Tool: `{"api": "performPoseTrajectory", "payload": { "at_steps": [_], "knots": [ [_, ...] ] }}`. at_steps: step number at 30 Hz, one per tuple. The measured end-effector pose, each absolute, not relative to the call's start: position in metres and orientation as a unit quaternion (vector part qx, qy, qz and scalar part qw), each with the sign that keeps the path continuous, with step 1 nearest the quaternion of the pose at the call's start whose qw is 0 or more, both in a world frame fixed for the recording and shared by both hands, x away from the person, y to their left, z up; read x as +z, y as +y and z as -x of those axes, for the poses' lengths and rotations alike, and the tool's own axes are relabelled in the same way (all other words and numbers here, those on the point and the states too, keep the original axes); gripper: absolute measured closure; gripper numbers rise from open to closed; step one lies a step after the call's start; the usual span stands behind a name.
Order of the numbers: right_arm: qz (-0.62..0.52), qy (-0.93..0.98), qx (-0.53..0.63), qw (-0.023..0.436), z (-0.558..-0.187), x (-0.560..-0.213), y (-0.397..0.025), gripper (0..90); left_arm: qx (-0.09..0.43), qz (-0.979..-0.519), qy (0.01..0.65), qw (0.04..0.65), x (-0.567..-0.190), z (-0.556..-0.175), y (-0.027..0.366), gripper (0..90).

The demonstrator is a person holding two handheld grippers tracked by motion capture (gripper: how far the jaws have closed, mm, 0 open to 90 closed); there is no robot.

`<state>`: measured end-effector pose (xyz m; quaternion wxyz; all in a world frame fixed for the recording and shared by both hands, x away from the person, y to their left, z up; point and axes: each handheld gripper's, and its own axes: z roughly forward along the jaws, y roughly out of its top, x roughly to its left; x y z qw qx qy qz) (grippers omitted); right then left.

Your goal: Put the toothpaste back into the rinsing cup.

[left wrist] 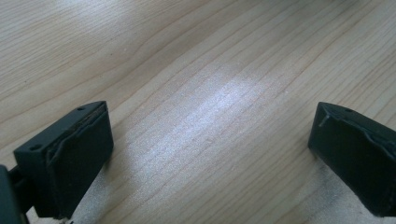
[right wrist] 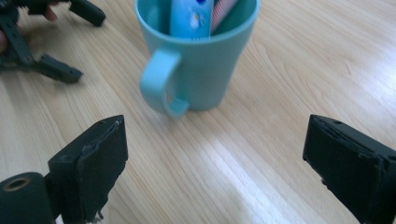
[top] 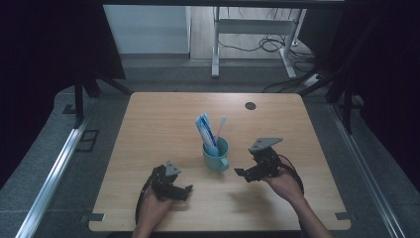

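Fingers of left gripper (left wrist: 210, 154) spread wide, nothing between, only bare light wooden table (left wrist: 196, 70). Right gripper (right wrist: 215, 163) fingers also apart, empty; light-blue plastic handled mug (right wrist: 198, 60) holding blue-white toothpaste tube (right wrist: 191, 16) and pink-white toothbrush (top: 221, 126) stands just ahead.
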<state>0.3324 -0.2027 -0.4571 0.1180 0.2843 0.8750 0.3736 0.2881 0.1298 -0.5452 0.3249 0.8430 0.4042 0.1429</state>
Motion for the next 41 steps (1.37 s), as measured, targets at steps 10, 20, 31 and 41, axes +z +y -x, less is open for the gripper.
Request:
{"api": "performPoseTrajectory", "payload": {
  "at_steps": [10,20,31,41],
  "knots": [
    [-0.301,0.871,0.367,0.125,-0.321,-0.478,-0.224,5.0,0.143,-0.841,0.408,0.325,-0.545,-0.288,0.129,0.1],
    [-0.312,0.871,0.355,0.137,-0.31,-0.506,-0.238,4.8,0.143,-0.841,0.408,0.325,-0.545,-0.287,0.129,0.1],
    [-0.331,0.866,0.355,0.118,-0.304,-0.536,-0.248,5.2,0.143,-0.84,0.409,0.326,-0.545,-0.287,0.129,0.2],
    [-0.325,0.865,0.359,0.134,-0.301,-0.543,-0.249,3.7,0.143,-0.84,0.408,0.326,-0.545,-0.287,0.129,0.2]
  ]
}}
